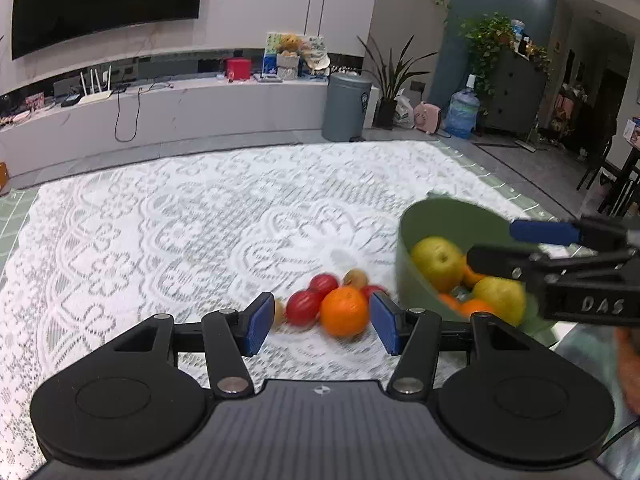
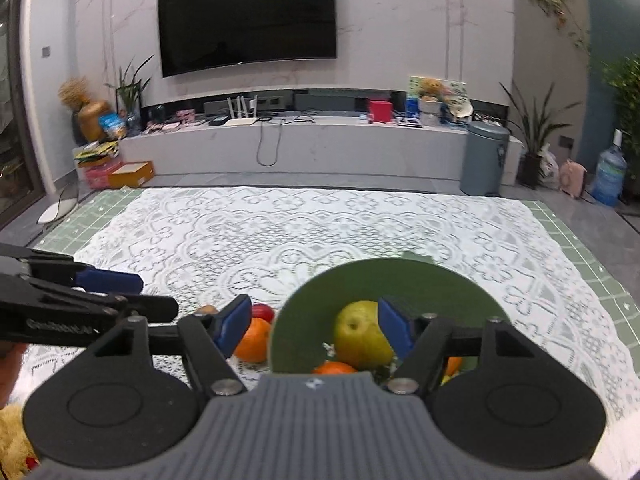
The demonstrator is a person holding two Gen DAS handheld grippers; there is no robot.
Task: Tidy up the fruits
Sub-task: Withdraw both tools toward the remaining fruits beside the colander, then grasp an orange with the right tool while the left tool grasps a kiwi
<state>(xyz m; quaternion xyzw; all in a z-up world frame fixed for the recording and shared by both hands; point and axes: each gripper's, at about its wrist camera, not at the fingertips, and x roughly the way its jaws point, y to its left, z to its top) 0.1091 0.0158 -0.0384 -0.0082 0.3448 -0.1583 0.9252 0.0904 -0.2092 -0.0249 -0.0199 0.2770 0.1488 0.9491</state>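
A green bowl [image 1: 412, 276] stands on the lace cloth and holds yellow-green pears [image 1: 438, 262] and oranges [image 1: 474, 306]. Left of it lies a loose pile: an orange [image 1: 344, 311], red fruits [image 1: 304, 307] and a brown kiwi [image 1: 355, 278]. My left gripper [image 1: 318, 322] is open, its pads on either side of the orange and just before it. My right gripper [image 2: 310, 326] is open over the bowl's [image 2: 304, 320] near rim, a pear [image 2: 360, 334] beside its right pad. It also shows in the left wrist view [image 1: 520, 244], over the bowl.
The white lace cloth [image 1: 180, 240] covers a green-tiled table [image 2: 580, 240]. Beyond the far edge are a grey bin [image 1: 346, 106], a TV bench [image 2: 320, 140], plants and a water bottle [image 2: 608, 176].
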